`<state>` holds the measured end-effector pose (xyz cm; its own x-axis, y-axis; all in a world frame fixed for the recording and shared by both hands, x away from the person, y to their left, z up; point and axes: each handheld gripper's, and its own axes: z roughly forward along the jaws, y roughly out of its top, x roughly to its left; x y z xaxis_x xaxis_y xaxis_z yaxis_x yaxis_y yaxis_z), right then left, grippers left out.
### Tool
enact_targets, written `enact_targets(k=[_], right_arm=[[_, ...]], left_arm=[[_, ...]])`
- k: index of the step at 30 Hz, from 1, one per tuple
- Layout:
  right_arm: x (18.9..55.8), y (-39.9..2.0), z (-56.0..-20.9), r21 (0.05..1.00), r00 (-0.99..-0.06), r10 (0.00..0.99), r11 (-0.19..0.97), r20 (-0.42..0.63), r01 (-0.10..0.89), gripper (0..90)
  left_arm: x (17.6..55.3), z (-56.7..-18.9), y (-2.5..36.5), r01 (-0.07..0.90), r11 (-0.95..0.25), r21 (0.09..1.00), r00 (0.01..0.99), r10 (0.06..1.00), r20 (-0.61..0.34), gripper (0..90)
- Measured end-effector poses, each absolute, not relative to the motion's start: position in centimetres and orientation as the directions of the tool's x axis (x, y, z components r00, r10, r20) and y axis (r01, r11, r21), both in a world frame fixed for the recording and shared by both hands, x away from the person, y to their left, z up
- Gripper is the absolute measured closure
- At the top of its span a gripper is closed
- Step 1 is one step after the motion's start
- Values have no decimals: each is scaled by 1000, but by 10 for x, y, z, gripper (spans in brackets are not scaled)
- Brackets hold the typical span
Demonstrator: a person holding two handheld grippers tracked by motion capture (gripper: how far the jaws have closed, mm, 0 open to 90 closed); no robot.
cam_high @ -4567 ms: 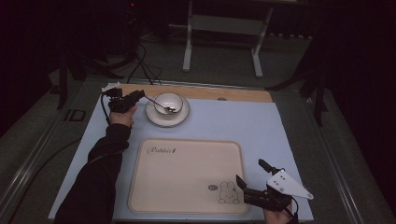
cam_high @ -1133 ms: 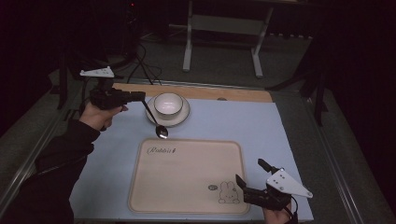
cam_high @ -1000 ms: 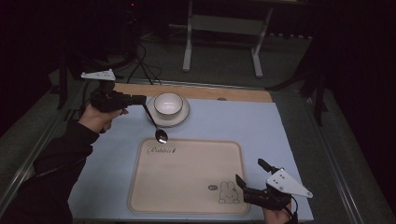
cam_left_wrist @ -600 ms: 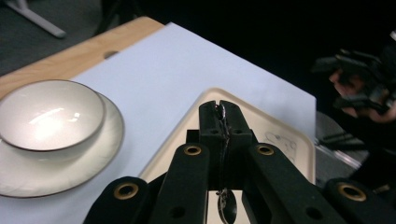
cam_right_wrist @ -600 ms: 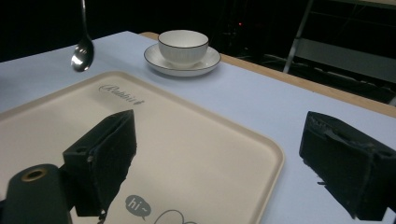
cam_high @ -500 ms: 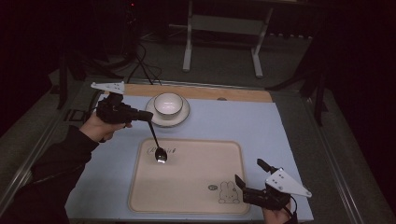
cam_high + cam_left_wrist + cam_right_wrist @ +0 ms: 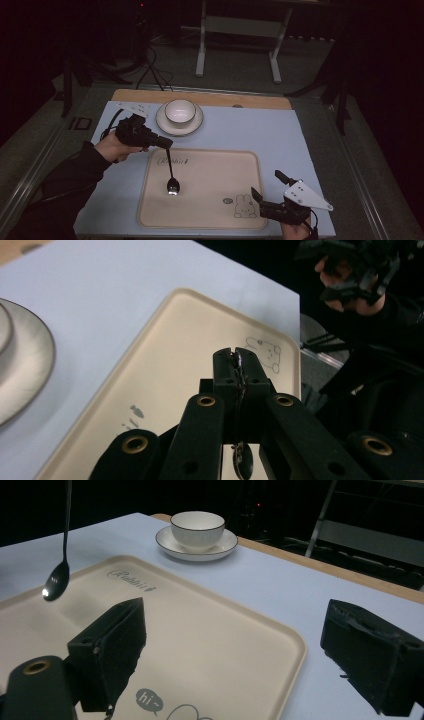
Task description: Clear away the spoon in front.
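Note:
A dark metal spoon (image 7: 171, 175) hangs bowl-down from my left gripper (image 7: 167, 143), which is shut on the top of its handle. The spoon's bowl hovers just above the left part of a cream tray (image 7: 215, 172) with a rabbit drawing. In the left gripper view the handle (image 7: 239, 371) shows pinched between the closed jaws. My right gripper (image 7: 267, 197) rests open and holds nothing at the tray's front right corner. In the right gripper view the spoon (image 7: 56, 586) hangs at the far left over the tray (image 7: 210, 625).
A white cup (image 7: 179, 111) stands on its saucer (image 7: 194, 125) at the back of the pale blue mat (image 7: 260, 132), behind the tray. A wooden strip (image 7: 250, 101) runs along the table's far edge. A metal stand's legs (image 7: 200, 55) rise on the floor beyond.
My left gripper has carried the spoon away from the cup, toward me and downward, so its bowl now hangs low over the tray. The right gripper has stayed in place.

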<state>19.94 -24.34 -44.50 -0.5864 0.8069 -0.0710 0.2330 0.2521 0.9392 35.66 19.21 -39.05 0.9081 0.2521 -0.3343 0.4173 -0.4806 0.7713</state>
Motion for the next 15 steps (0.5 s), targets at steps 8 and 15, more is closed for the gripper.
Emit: enact_targets(k=[8, 15], right_arm=[[199, -243, -445, 939, -588, 806, 251, -68, 236, 111], [200, -244, -445, 939, -587, 807, 251, -69, 235, 111]], left_arm=[[351, -404, 182, 403, -521, 753, 914, 184, -362, 897], [350, -415, 176, 393, -540, 744, 913, 138, -383, 895]])
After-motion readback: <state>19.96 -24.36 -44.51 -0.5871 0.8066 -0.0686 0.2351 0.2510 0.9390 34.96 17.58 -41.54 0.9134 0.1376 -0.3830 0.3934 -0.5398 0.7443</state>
